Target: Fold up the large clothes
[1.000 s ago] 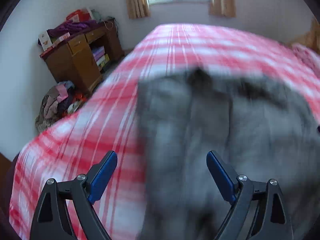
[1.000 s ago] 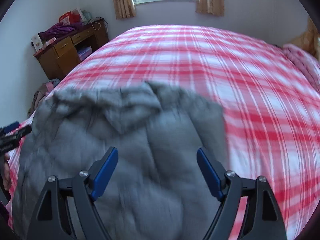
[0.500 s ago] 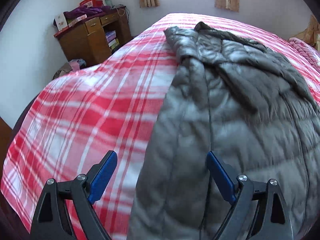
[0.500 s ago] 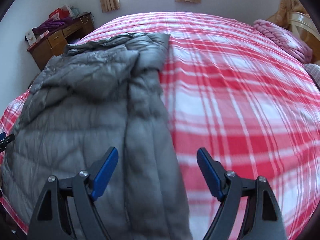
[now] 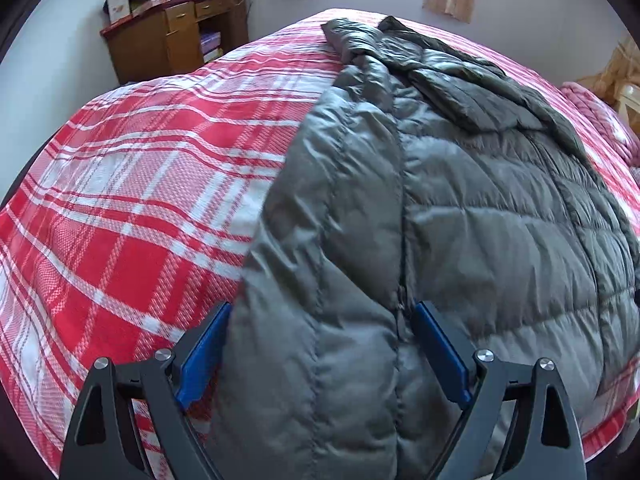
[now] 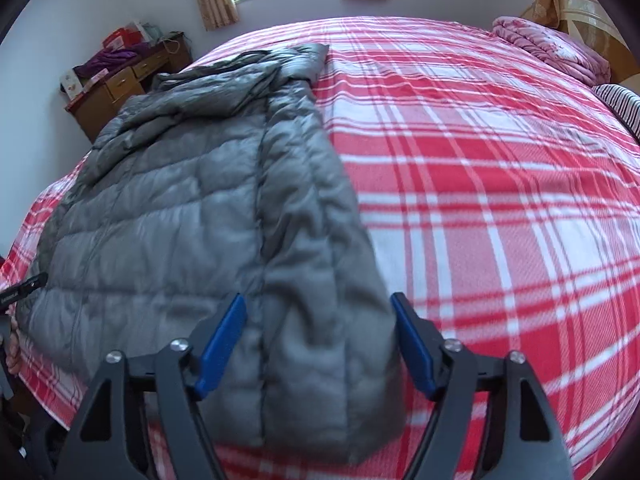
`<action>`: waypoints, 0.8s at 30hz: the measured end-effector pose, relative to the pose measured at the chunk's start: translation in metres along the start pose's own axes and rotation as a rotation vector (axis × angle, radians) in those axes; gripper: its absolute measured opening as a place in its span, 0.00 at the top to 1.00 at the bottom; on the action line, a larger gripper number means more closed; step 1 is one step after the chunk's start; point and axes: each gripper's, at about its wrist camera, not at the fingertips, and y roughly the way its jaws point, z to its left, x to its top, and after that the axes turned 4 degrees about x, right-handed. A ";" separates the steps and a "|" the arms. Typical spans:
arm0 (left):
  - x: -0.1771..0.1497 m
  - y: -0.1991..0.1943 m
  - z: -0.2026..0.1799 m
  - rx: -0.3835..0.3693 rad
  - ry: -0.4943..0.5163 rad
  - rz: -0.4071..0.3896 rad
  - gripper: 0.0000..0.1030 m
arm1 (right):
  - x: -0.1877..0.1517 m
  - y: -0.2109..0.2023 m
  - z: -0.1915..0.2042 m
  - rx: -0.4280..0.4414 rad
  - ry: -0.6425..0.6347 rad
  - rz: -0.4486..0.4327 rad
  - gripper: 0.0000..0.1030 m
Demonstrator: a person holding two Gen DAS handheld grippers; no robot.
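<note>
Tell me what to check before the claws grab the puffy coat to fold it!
1. Coat lying spread on the bed: ok.
2. Left claw astride the coat's near corner: ok; it has just been closing.
3. Right claw astride the other near corner: ok; also just closing.
4. Pads pressing the fabric yet: cannot tell.
5. Hood lying flat: not ok, it is bunched.
6. Free bed beside the coat: ok.
</note>
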 end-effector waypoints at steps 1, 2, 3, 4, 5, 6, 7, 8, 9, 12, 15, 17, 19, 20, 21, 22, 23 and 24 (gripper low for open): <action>-0.002 -0.001 -0.003 -0.025 0.007 -0.004 0.34 | -0.004 -0.002 0.002 -0.004 -0.004 -0.010 0.39; -0.004 -0.004 -0.004 -0.037 0.012 -0.011 0.51 | -0.008 -0.003 0.003 0.003 -0.004 -0.014 0.53; -0.005 -0.008 -0.008 -0.056 0.028 -0.020 0.62 | -0.010 -0.005 0.004 0.030 0.000 -0.014 0.72; -0.006 -0.013 -0.012 -0.075 0.048 -0.028 0.79 | -0.012 -0.006 0.004 0.075 0.010 -0.016 0.78; -0.007 -0.017 -0.014 -0.070 0.059 -0.037 0.82 | -0.013 -0.008 0.004 0.109 0.022 -0.018 0.84; -0.007 -0.024 -0.017 -0.059 0.075 -0.050 0.86 | -0.014 -0.010 0.005 0.127 0.028 -0.019 0.86; -0.007 -0.034 -0.017 -0.063 0.084 -0.075 0.88 | -0.015 -0.013 0.007 0.132 0.023 -0.027 0.87; -0.008 -0.044 -0.015 -0.076 0.083 -0.100 0.89 | -0.015 -0.017 0.008 0.135 0.018 -0.039 0.88; -0.008 -0.056 -0.013 -0.089 0.083 -0.133 0.89 | -0.014 -0.024 0.009 0.144 0.019 -0.055 0.88; -0.006 -0.094 -0.001 -0.138 0.064 -0.210 0.92 | -0.009 -0.048 0.008 0.188 0.034 -0.106 0.90; -0.002 -0.137 0.011 -0.184 0.045 -0.287 0.93 | -0.002 -0.085 0.012 0.206 0.008 -0.179 0.90; 0.003 -0.165 0.020 -0.224 0.030 -0.338 0.93 | 0.001 -0.111 0.016 0.225 -0.002 -0.228 0.90; 0.011 -0.192 0.025 -0.231 0.019 -0.399 0.93 | 0.006 -0.140 0.020 0.243 -0.013 -0.291 0.90; 0.019 -0.198 0.023 -0.230 0.019 -0.422 0.93 | 0.009 -0.152 0.023 0.248 -0.018 -0.321 0.90; 0.026 -0.205 0.023 -0.225 0.021 -0.450 0.93 | 0.013 -0.164 0.026 0.256 -0.022 -0.354 0.91; 0.036 -0.209 0.023 -0.220 0.028 -0.479 0.93 | 0.018 -0.173 0.027 0.259 -0.026 -0.387 0.91; 0.047 -0.208 0.023 -0.219 0.035 -0.494 0.93 | 0.025 -0.178 0.029 0.258 -0.031 -0.410 0.91; 0.061 -0.203 0.021 -0.210 0.037 -0.513 0.93 | 0.036 -0.184 0.030 0.255 -0.040 -0.450 0.91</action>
